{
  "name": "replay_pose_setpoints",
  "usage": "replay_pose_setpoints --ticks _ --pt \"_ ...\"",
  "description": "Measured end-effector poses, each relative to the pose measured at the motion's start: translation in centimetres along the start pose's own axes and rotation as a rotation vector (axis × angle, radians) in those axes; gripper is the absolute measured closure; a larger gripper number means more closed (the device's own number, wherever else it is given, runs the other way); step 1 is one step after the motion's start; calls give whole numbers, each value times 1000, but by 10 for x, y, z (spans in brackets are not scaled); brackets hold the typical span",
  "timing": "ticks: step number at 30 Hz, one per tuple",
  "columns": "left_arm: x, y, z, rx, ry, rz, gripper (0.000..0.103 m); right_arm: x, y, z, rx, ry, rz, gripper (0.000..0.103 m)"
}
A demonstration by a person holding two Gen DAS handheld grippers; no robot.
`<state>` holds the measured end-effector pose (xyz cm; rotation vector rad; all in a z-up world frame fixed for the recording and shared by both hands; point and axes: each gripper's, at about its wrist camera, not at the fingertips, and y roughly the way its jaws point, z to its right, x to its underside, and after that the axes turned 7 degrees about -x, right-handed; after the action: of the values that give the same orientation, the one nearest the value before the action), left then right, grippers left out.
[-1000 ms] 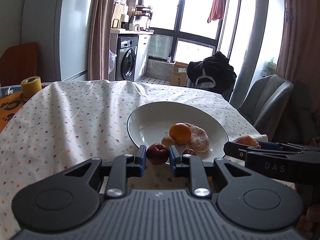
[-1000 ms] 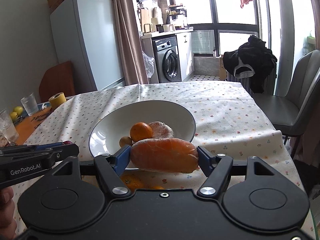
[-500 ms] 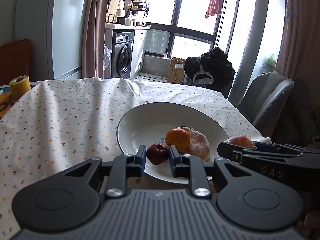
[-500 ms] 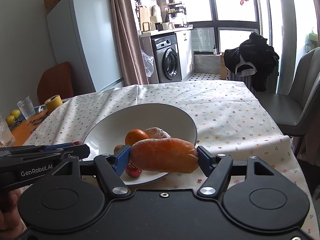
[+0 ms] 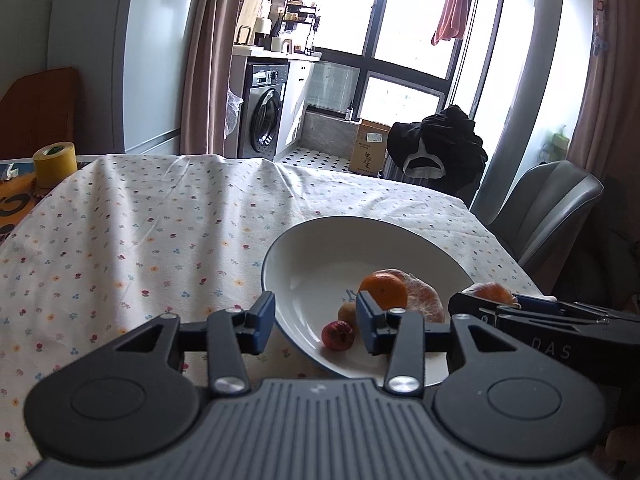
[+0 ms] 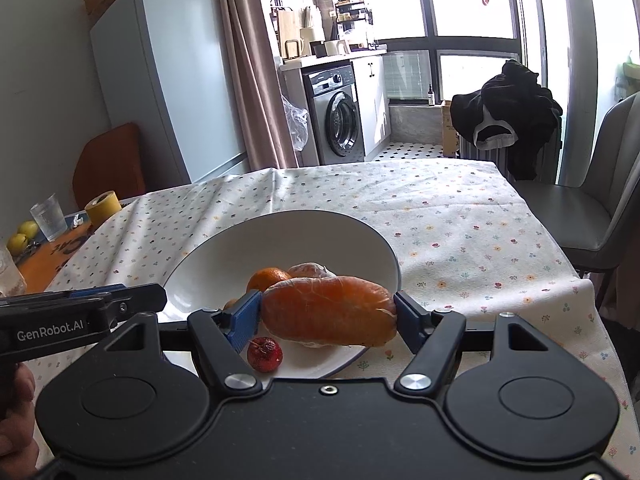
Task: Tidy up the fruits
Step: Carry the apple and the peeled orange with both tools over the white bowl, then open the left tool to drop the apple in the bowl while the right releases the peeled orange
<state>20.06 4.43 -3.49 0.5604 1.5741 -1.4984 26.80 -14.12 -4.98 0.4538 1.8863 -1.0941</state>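
A white plate (image 5: 320,248) (image 6: 248,252) rests on the flowered tablecloth. On it lie a small red fruit (image 5: 338,335) (image 6: 264,354), a whole orange (image 5: 383,290) (image 6: 266,279), a peeled orange (image 5: 426,302) (image 6: 310,270) and a small tan fruit (image 5: 347,312). My left gripper (image 5: 315,325) is open over the plate's near rim, with the red fruit lying free between its fingers. My right gripper (image 6: 328,316) is shut on a large peeled orange (image 6: 328,316), held above the plate's near edge. In the left wrist view that gripper (image 5: 486,300) shows side-on at the right.
A yellow tape roll (image 5: 55,159) (image 6: 103,206), a glass (image 6: 49,217) and yellow fruits (image 6: 22,234) stand at the table's far left. A grey chair (image 5: 552,204) (image 6: 600,200) is beside the right edge. Bare tablecloth (image 5: 140,240) spreads left of and beyond the plate.
My left gripper opened and let go of the red fruit, which now lies on the plate. The right gripper carried its peeled orange forward over the plate's near edge.
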Motion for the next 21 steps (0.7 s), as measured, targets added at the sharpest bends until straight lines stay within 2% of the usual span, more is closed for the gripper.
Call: replay_pose_setpoints --ticks 7,13,17,21 --pt "-2 -2 -14 -29 -22 6 45 -8 8 -11 -17 -21 -1 35" --pt "-5 -6 -25 -51 -46 17 38 -18 13 -22 -50 -30 7 34" --pt "-6 -11 -29 -61 -51 24 37 -24 10 -24 -128 -2 59 14" --pt "-6 -15 -29 -63 -46 28 35 -26 6 -22 -111 17 64 13"
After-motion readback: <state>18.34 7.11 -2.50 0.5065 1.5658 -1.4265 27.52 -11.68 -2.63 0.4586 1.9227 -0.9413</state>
